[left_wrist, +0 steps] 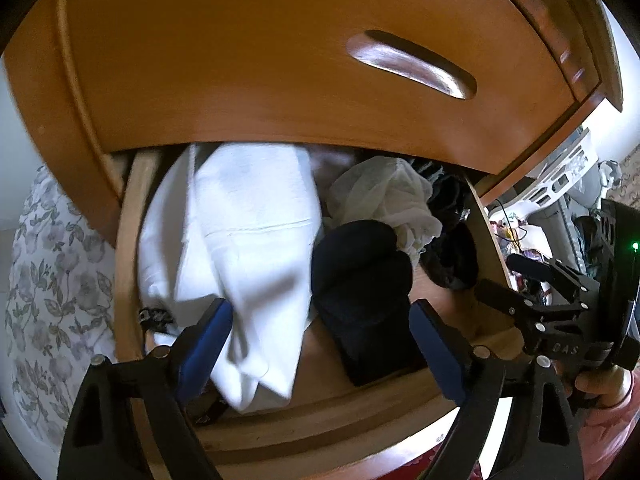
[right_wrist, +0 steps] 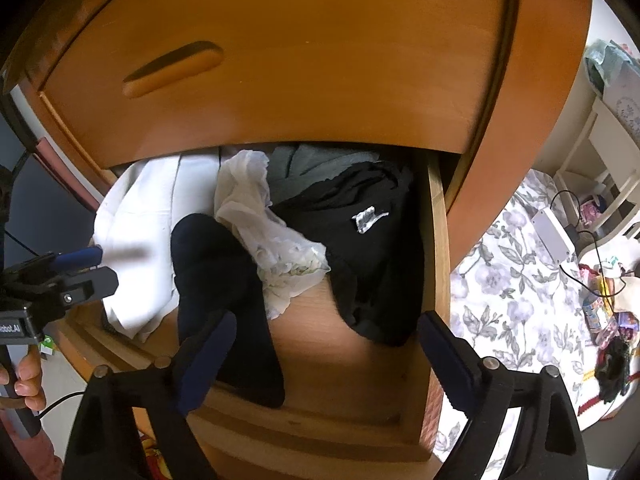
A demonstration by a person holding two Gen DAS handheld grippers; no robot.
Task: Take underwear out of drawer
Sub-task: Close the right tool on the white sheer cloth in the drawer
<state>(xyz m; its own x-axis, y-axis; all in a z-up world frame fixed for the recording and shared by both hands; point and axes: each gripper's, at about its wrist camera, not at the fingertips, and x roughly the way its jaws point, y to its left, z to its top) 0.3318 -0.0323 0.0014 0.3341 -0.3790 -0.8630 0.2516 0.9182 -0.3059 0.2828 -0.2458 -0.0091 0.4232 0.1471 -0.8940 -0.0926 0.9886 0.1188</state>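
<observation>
Drawer (right_wrist: pixel 434 240) pulled open below a closed front, clothes heaped inside; both grippers hover over it, pointing steeply down, each with its jaws spread wide and nothing between the pads.

The left gripper (left_wrist: pixel 320 344) hangs above a folded white cloth (left_wrist: pixel 248 248) and a dark rolled garment (left_wrist: pixel 360 280) lying side by side, touching; the right gripper (right_wrist: pixel 324 356) hangs over the bare wood floor of the drawer, between that dark garment (right_wrist: pixel 216 272) and a black bundle (right_wrist: pixel 368 248) with a small white label; a crumpled pale piece (right_wrist: pixel 260 224) sits behind, wedged among them.

Which of these is the underwear I cannot say for sure; the crumpled pale piece and the black bundle look likeliest.

To do it well, I'd say: pick one loose garment; bring one gripper straight down so its pads straddle a raised fold, not the flat wood; close fully on cloth alone; keep the neighbours from snagging; lift clear of the drawer's front edge.
</observation>
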